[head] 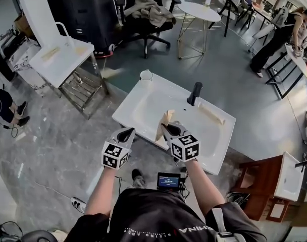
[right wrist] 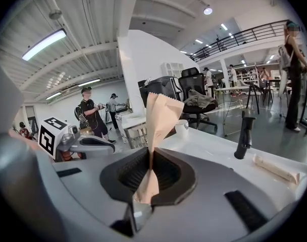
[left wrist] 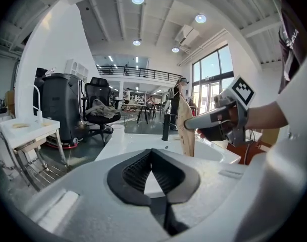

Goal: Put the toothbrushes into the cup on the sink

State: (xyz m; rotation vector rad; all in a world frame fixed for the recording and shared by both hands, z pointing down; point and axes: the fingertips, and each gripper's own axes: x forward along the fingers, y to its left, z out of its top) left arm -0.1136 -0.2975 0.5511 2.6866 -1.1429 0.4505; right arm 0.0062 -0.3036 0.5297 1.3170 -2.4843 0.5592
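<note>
A white sink (head: 143, 110) with a black faucet (head: 194, 93) lies below me. A white cup (head: 146, 75) stands on its far left corner and also shows in the right gripper view as the cup (right wrist: 182, 127). My right gripper (head: 167, 129) is shut on a tan paper-wrapped toothbrush (right wrist: 161, 117), which stands upright over the basin. A second wrapped toothbrush (head: 211, 115) lies on the rim to the right of the faucet. My left gripper (head: 127, 133) hovers at the sink's near edge, shut with nothing in it; its jaws meet at the tip in the left gripper view (left wrist: 151, 153).
A white table (head: 60, 59) and a metal rack (head: 83, 87) stand to the left. An office chair (head: 143, 19) and a round table (head: 199, 11) are behind the sink. A wooden cabinet (head: 259, 185) with another sink is at right. People stand around.
</note>
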